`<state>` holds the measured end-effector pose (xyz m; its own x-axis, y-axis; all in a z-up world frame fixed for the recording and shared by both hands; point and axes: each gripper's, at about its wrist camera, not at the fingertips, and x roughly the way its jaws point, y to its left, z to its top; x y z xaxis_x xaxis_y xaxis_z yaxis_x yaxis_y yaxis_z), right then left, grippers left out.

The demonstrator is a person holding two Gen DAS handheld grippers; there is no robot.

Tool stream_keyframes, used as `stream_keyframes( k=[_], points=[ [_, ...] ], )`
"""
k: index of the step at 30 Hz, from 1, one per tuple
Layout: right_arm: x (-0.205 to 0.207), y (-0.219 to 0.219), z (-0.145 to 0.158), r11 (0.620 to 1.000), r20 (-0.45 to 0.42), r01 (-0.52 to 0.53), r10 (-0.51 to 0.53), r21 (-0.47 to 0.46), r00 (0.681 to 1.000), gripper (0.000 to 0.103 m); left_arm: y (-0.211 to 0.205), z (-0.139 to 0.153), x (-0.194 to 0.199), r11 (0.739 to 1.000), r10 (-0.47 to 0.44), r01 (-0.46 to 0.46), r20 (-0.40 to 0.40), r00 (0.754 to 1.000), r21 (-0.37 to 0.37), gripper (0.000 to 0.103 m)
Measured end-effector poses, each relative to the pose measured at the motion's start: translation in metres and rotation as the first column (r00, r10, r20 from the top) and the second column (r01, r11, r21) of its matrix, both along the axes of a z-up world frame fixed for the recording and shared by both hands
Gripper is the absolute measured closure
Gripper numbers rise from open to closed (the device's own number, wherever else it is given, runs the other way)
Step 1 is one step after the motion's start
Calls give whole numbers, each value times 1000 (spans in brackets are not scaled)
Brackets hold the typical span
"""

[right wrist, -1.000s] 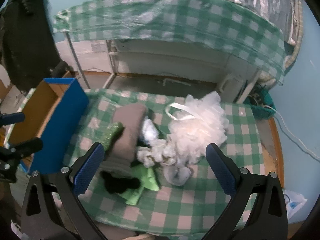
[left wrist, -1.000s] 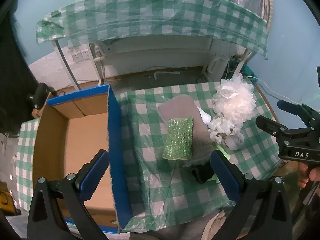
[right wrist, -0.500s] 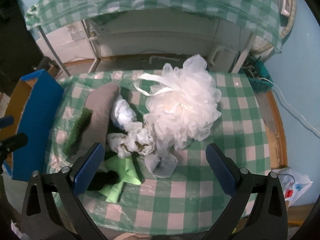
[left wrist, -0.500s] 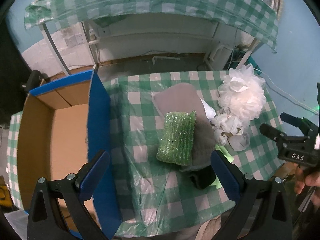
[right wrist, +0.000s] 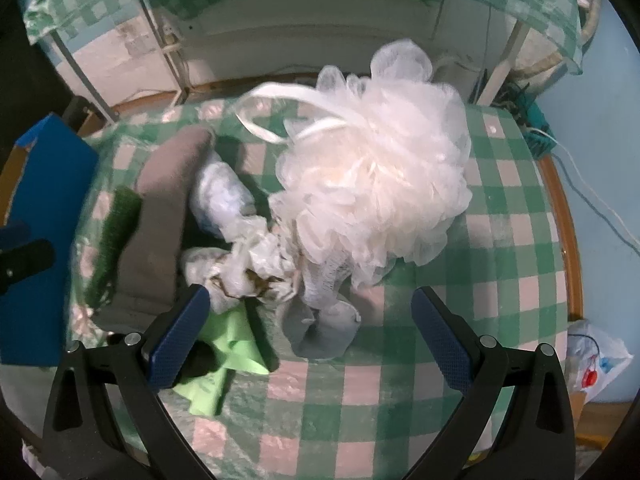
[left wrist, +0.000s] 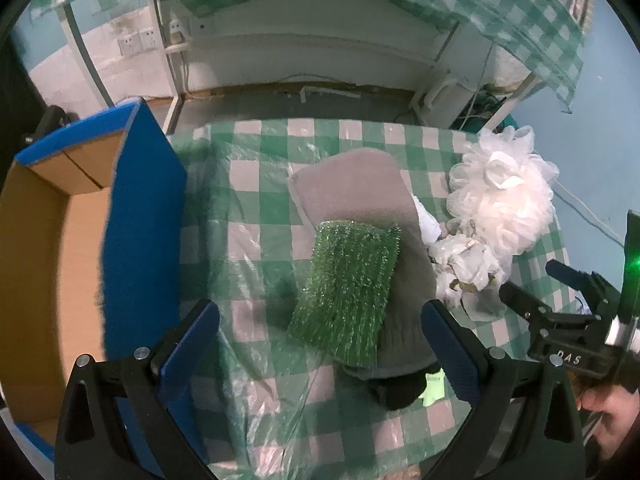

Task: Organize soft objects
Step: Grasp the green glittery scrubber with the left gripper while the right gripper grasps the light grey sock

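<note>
Pile of soft things on the green-and-white checked table (left wrist: 256, 208), plastic film over the cloth. One green glittery rectangular scrub pad (left wrist: 347, 294) lies tilted on top of one grey folded fleece towel (left wrist: 352, 192), right ahead of the left gripper (left wrist: 320, 354) and between its blue pads. Left gripper is spread wide, holding nothing, hovering above the table's near edge.

One big white mesh bath pouf (right wrist: 376, 184) with a white loop cord sits ahead of the right gripper (right wrist: 306, 342), slightly to its right side. Touching the pouf's lower left: one crumpled white plastic bag (right wrist: 244, 264) with brownish marks, and one pale bluish-white wad (right wrist: 222, 196) behind it, next to the towel. One small grey cloth piece (right wrist: 324, 328) lies directly between the right gripper's pads, under the pouf. One light green cloth (right wrist: 224, 356) and one small black soft item (right wrist: 200, 360) sit just by the right gripper's left pad; what the black item is cannot be told. Right gripper also spread wide, gripping nothing.

One open cardboard box with blue outer walls (left wrist: 140, 216) stands left of the left gripper, touching the table's edge; its visible brown interior shows nothing inside. All soft items are on the table, outside the box.
</note>
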<state>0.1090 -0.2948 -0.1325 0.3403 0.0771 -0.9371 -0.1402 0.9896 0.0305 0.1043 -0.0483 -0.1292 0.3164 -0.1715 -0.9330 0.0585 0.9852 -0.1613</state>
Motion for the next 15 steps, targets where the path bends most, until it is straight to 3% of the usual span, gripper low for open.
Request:
stream_keyframes(
  k=[15],
  points=[
    [2, -8, -30, 1000, -67, -4, 3, -12, 998, 2, -15, -45, 20, 999, -34, 34, -90, 995, 3, 1]
  ],
)
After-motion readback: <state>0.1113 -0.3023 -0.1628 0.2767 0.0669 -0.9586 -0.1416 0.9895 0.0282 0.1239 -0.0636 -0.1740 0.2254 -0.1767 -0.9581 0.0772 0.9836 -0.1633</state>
